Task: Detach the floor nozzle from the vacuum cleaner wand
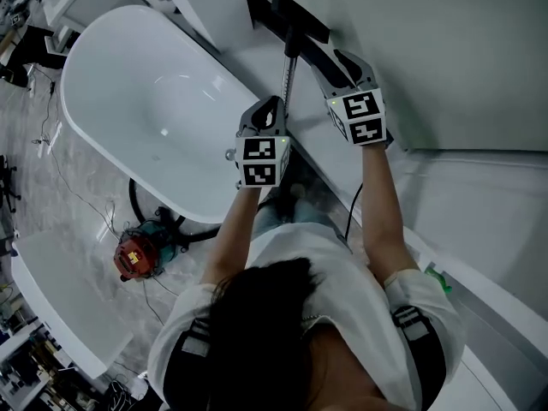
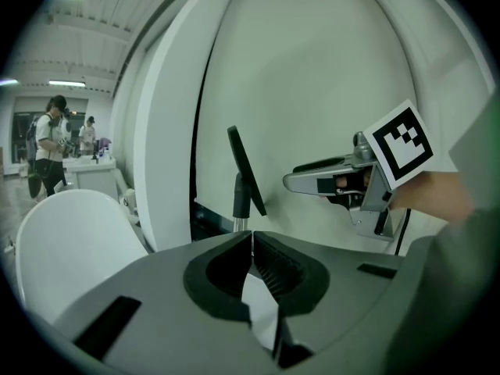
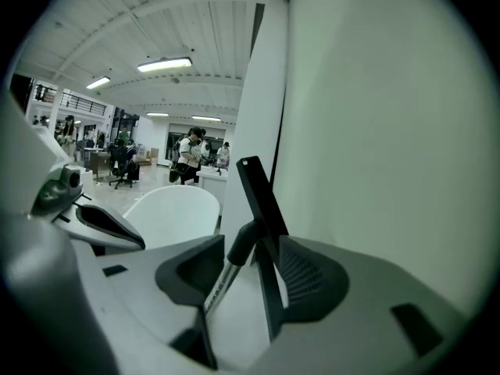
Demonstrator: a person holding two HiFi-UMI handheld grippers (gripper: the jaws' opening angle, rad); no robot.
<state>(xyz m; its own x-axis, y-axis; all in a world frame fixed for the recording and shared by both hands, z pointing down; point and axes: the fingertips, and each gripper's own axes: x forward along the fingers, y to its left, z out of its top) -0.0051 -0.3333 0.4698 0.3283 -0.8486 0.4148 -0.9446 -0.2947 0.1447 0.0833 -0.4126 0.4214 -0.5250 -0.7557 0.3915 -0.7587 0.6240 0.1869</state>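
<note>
Nozzle (image 1: pixel 300 20) lay just right of the bathtub (image 1: pixel 128 58) and looked still joined to the wand (image 1: pixel 288 84), which ran back toward me along the bathtub's right side. Right gripper (image 3: pixel 250 272): jaws apart, wand between them, pads not pressing. Left gripper (image 2: pixel 252 248): closed, empty, nearer the bathtub.

Risk: with neither gripper clamped, any pull would drag nozzle and wand together, and the loose wand could roll against the bathtub.

Count: one nozzle, one wand, one bathtub, two grippers.
</note>
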